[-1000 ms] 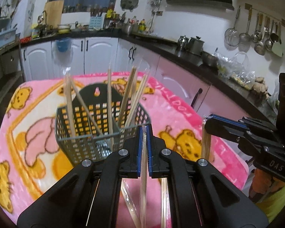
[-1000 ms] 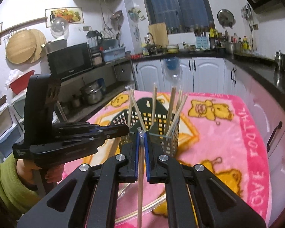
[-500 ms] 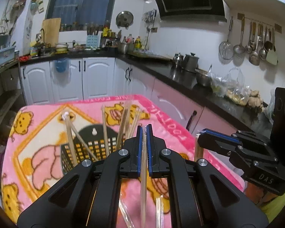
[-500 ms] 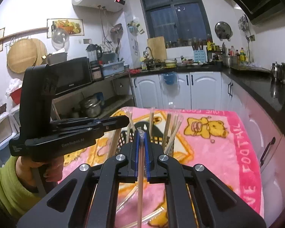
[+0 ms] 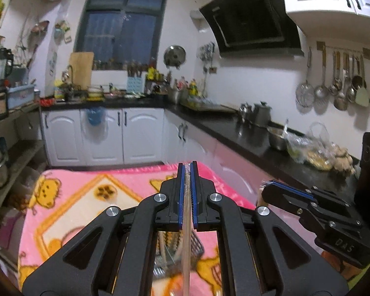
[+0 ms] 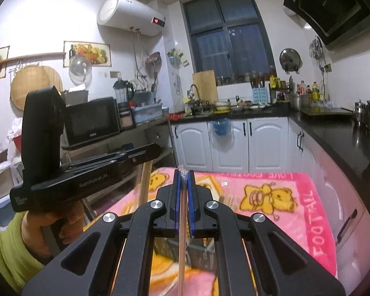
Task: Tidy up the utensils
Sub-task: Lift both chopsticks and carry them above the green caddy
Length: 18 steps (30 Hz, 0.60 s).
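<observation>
My left gripper (image 5: 187, 170) is shut on a wrapped pair of chopsticks (image 5: 186, 246) that hangs down between its jaws. Below it, seen between the arms, is the grey mesh utensil basket (image 5: 177, 254) with several chopsticks standing in it. My right gripper (image 6: 182, 175) is shut on another wrapped pair of chopsticks (image 6: 182, 241), also above the basket (image 6: 197, 254). Each gripper shows in the other's view: the right one (image 5: 278, 192) at the right, the left one (image 6: 145, 153) at the left with its chopsticks (image 6: 144, 185) hanging.
The basket stands on a table covered by a pink bear-print blanket (image 5: 81, 197) (image 6: 271, 197). White cabinets (image 5: 106, 135) and a black counter (image 5: 234, 128) with pots run behind and to the right. A shelf with a microwave (image 6: 91, 120) stands at the left.
Both grippers have risen with their chopsticks. The basket has dropped from the middle of both views to below the jaws.
</observation>
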Each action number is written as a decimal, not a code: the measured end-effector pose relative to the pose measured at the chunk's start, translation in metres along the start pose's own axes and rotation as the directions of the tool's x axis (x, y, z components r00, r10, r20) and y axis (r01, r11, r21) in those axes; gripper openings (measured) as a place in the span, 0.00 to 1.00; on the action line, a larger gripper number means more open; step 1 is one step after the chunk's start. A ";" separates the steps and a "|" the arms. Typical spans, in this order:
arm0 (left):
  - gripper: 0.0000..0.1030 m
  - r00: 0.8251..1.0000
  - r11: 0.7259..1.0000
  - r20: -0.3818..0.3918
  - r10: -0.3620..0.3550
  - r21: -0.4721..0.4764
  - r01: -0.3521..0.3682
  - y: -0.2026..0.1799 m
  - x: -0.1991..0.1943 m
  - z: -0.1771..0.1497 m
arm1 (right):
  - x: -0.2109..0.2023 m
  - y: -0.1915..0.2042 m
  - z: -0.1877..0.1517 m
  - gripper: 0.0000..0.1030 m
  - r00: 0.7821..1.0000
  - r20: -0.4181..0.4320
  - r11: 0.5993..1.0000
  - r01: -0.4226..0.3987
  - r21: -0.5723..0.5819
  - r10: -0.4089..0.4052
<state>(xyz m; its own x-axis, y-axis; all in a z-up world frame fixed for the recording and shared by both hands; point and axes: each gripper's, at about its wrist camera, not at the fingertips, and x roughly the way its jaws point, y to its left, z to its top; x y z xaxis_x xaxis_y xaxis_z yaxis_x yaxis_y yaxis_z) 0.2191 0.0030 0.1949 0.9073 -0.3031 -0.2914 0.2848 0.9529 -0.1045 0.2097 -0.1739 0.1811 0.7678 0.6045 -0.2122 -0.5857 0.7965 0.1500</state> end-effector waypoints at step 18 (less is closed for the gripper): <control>0.02 0.959 0.975 0.183 0.217 0.004 -0.222 0.040 0.022 0.020 | 0.072 -0.019 0.030 0.06 0.996 0.068 0.998 0.064 0.011 -0.064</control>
<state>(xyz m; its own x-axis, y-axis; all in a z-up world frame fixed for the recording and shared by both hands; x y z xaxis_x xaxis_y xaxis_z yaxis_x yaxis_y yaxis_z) 0.2567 0.0346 0.2030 0.9883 -0.0815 -0.1286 0.0778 0.9964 -0.0332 0.2833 -0.1452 0.1920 0.8197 0.5514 -0.1549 -0.5329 0.8334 0.1465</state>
